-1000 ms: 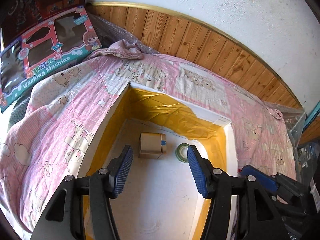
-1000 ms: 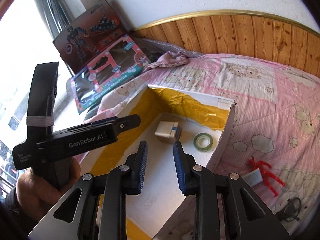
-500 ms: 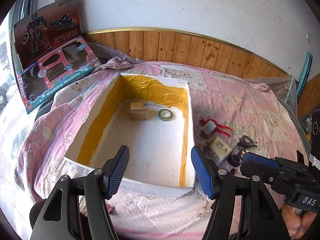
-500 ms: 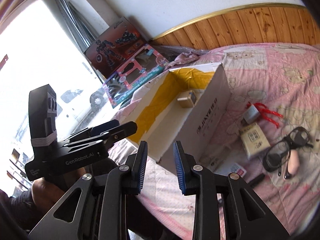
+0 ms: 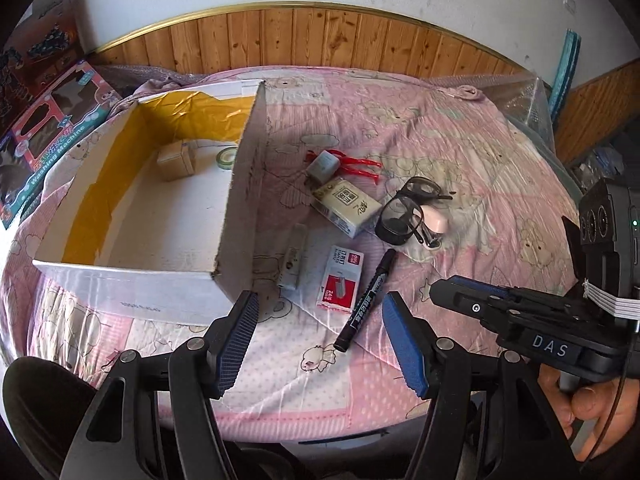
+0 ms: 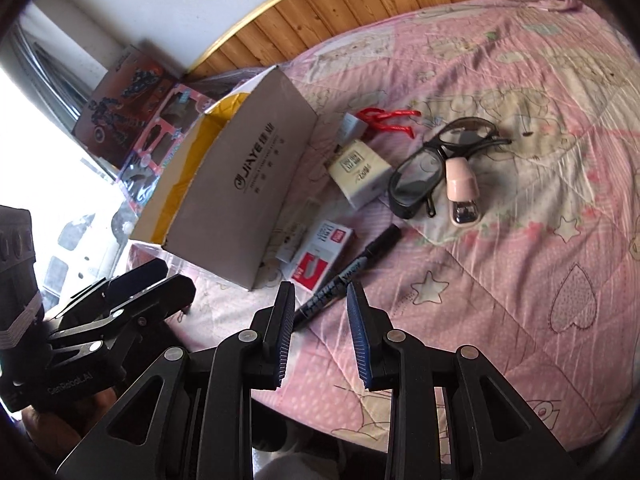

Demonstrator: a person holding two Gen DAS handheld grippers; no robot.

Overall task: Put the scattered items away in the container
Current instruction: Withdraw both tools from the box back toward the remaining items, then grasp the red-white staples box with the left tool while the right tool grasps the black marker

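Left gripper (image 5: 316, 338) at lower centre of the left wrist view, jaws spread wide, nothing between them, held above the pink quilt (image 5: 460, 128). Right gripper (image 6: 320, 334) at lower centre of the right wrist view, jaws parted with a moderate gap, empty; the near end of the black marker (image 6: 348, 272) lies on the quilt just ahead of its fingertips, not gripped. White cardboard box (image 5: 236, 200) occupies the left half of the left wrist view, open-topped, inner walls lined with yellow tape; inside it, toward the far end, a small tan box (image 5: 174, 162) and a green tape roll (image 5: 226, 156). Scattered items lie on the quilt right of the box wall, centre of frame: staple box (image 5: 340, 276) just beside the marker, a flat pale packet (image 5: 294, 258) close to the box wall, a cream carton (image 5: 346, 206), a grey charger (image 5: 324, 166) with a red cord (image 5: 360, 164) touching it, black glasses (image 5: 408, 210) with a pink stapler-like object (image 5: 434, 220) resting against them. Toy packaging (image 5: 48, 120) leans at the upper left edge. A hand (image 5: 596, 408) grips the right gripper's handle at lower right of the left wrist view.
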